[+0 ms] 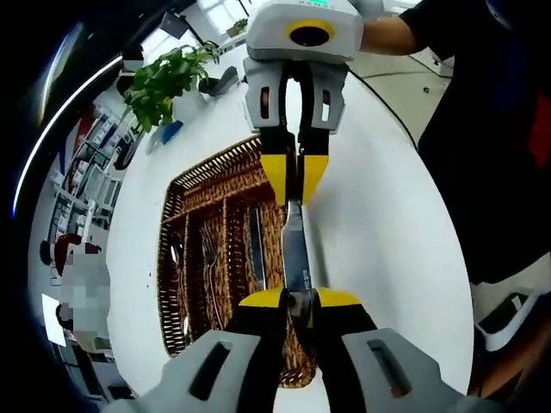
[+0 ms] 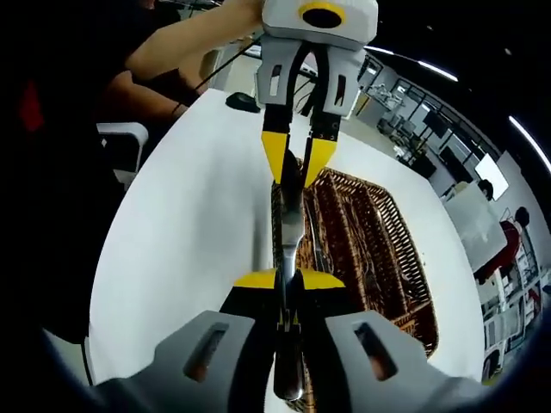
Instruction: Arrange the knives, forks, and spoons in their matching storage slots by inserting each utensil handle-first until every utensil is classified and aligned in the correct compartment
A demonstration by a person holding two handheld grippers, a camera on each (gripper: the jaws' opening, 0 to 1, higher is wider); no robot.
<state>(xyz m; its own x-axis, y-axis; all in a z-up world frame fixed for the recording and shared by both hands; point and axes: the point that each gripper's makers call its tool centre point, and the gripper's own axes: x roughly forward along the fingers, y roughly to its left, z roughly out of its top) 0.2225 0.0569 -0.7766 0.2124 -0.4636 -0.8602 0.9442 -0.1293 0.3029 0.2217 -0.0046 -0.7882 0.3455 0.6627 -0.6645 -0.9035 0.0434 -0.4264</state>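
1. Nearest to me in the left gripper view, my left gripper (image 1: 299, 303) is clamped on one end of a table knife (image 1: 295, 245); its yellow tips pinch the metal between them.
2. In the right gripper view my right gripper (image 2: 287, 280) is likewise clamped on the knife (image 2: 289, 225), so I hold the same knife by both ends. In each view the opposite gripper comes in from the top, its tips meeting the far end of the knife.
3. The knife is off the table, stretched between the two grippers and lying roughly along the line of the slots, over the wicker tray (image 1: 232, 176).
4. Just below and beside the knife, the tray sits on the white round table (image 1: 379, 215). Its long slots already hold cutlery: a fork (image 1: 209, 258), another knife (image 1: 256, 245) next to it, and what looks like a spoon (image 1: 175, 255) in the outer slot.
5. Judging by this, I am mid-handover or lining the knife up, with the placing not yet done. The knife slot appears to be the one that already holds a knife.
6. The next move calls for one gripper to let go so the other can lower the knife handle-first into that slot, parallel to the dividers. I cannot tell which end is the handle.
7. Farther off stand a potted plant (image 1: 164, 82) at the table's far edge and a small dark thing (image 2: 244, 101) near the person's side.
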